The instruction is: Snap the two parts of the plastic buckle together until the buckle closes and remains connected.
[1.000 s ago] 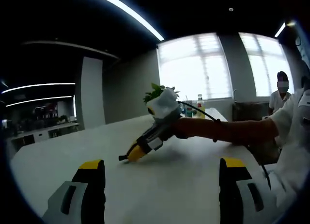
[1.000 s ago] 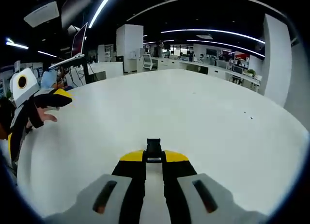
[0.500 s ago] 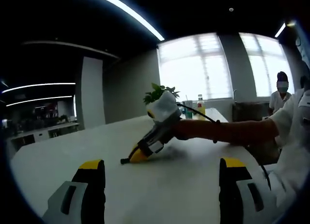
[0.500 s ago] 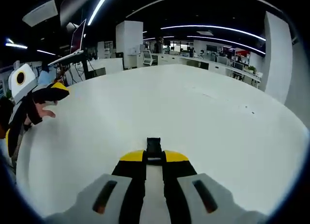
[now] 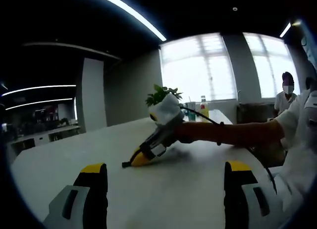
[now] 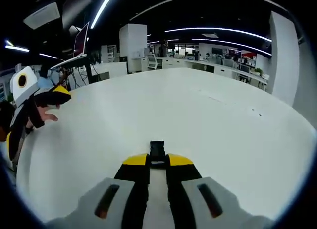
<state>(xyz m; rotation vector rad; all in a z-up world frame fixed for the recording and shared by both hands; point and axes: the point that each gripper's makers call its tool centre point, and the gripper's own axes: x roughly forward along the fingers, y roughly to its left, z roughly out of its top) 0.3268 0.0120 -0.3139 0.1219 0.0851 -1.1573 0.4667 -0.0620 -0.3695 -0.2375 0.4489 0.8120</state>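
Nearest in the right gripper view, the right gripper (image 6: 157,162) is pinching a small black buckle part (image 6: 157,150) between its closed fingers, low over the white worktop (image 6: 198,115). The left gripper (image 5: 166,172) is hovering with its fingers spread wide — nothing between them. Beyond them, the right gripper is tilting nose-down onto the worktop — a potted plant (image 5: 159,94) and bottles (image 5: 203,108) are standing behind it by the windows.

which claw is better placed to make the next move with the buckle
Right. The right claw is shut on a black buckle piece just above the white table. The left claw is open and holds nothing, so it likely has to fetch the other part first.
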